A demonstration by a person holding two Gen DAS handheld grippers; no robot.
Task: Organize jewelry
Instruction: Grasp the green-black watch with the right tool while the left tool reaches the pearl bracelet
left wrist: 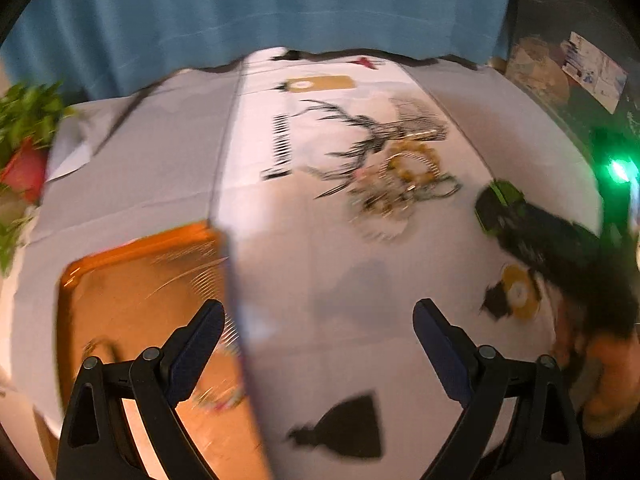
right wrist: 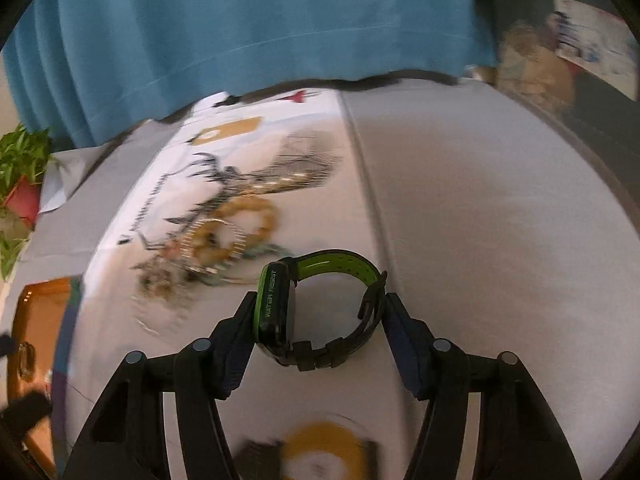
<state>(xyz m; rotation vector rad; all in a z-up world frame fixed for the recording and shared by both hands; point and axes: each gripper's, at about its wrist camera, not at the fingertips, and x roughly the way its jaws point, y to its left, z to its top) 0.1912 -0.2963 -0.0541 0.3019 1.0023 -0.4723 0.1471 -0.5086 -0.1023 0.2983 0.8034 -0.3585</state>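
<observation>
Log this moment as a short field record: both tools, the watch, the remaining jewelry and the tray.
right tool: closed on the black-and-green watch, pads at its case and strap, watch sideways over the tablecloth
left tool: open, nothing between its fingers, above the cloth beside the tray
jewelry pile: bracelets and chains heaped on the printed part of the cloth, blurred
wooden tray: at the left, a few small pieces inside, too blurred to name

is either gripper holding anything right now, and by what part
The right gripper holds the black-and-green watch, one pad on its case, the other on the strap by the buckle. The left gripper is open and empty.
</observation>
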